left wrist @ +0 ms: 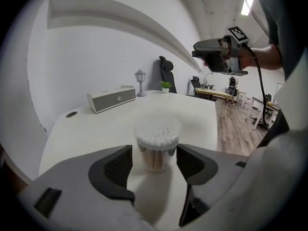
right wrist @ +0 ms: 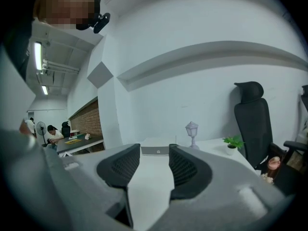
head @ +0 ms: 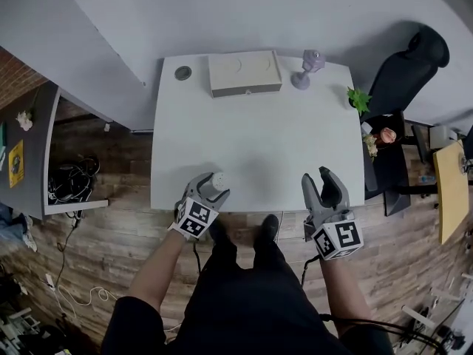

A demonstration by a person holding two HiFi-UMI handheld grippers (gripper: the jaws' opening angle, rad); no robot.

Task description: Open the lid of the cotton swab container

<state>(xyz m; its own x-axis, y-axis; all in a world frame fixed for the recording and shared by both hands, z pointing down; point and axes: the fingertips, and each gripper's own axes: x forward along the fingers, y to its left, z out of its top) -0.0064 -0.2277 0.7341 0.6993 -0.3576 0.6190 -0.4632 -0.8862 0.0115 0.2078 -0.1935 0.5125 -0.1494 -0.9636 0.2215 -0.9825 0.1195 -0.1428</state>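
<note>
At the white desk's point(head: 259, 139) front edge, left of centre, the left gripper point(head: 212, 189) brackets the clear round plastic cotton swab container point(left wrist: 156, 146), jaws apart, seemingly to steady it. The right gripper point(head: 324, 188) waits near the right corner, jaws apart and empty, the lid unopened.

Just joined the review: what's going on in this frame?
A person stands at a white table with a claw in each hand. The left claw is open, with the cotton swab container standing between its jaws near the table's front edge, its lid on. The right claw is open and empty, off to the side.
</note>
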